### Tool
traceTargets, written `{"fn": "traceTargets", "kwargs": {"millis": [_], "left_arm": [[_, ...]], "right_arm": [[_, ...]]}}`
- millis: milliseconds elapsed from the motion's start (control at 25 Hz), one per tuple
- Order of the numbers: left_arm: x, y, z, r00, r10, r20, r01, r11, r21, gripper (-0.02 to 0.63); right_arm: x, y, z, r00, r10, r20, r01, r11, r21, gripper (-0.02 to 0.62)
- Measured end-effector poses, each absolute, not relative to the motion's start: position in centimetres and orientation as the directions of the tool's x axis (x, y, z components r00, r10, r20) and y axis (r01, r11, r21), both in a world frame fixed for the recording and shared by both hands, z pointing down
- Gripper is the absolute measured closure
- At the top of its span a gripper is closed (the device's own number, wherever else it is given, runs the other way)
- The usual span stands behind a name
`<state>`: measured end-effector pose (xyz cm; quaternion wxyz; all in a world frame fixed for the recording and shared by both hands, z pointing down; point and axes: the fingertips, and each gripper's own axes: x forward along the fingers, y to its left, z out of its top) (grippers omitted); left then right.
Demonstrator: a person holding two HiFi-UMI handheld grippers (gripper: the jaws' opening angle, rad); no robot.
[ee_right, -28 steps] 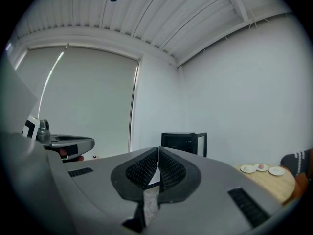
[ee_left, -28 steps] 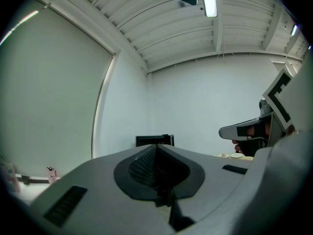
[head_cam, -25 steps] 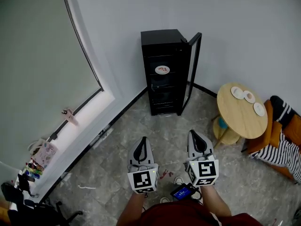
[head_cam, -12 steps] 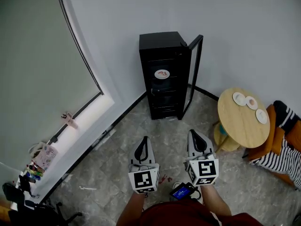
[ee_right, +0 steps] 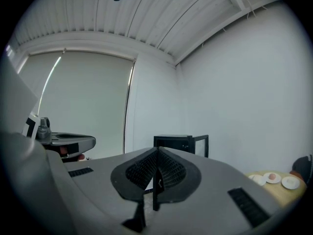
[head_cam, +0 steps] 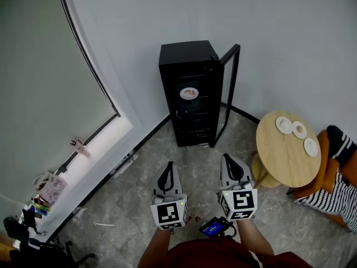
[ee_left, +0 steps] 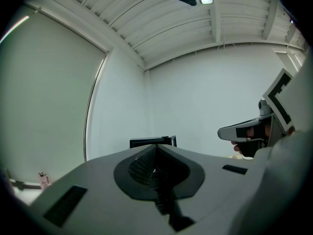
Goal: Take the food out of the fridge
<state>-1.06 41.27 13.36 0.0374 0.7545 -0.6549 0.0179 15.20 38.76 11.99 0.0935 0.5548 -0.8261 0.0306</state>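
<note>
Spotted plate of food (head_cam: pixel 189 93) high inside open fridge (head_cam: pixel 184 57), well ahead. Holding left tool (head_cam: pixel 169 166) and right tool (head_cam: pixel 227 159) closed tight, both empty. Probably light, stiff, breakable, slick-glazed; best pinched at near rim, kept level.

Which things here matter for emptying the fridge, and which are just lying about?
Job: fridge, door open; plate of food on a shelf; left gripper and right gripper, both shut; table, likely drop-off.
Lying about: striped cloth; clutter by the window.
</note>
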Motion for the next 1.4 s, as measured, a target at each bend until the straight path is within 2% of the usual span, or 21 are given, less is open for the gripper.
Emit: {"fn": "traceTargets", "kwargs": {"millis": [440,1400], "left_arm": [[2.0,36.9,14.1,0.123,-0.989,0.078,-0.992,-0.122,0.018,0.592],[-5.5,24.4,17.4,0.165,-0.982,0.088,-0.986,-0.162,0.048,0.592]], "right_arm": [[18.2,34.0,13.3,-0.383,-0.904,0.192,-0.917,0.397,0.041,0.572],[10.4,22.1,15.0,-0.350,-0.916,0.197,-0.924,0.372,0.086,0.572]]}}
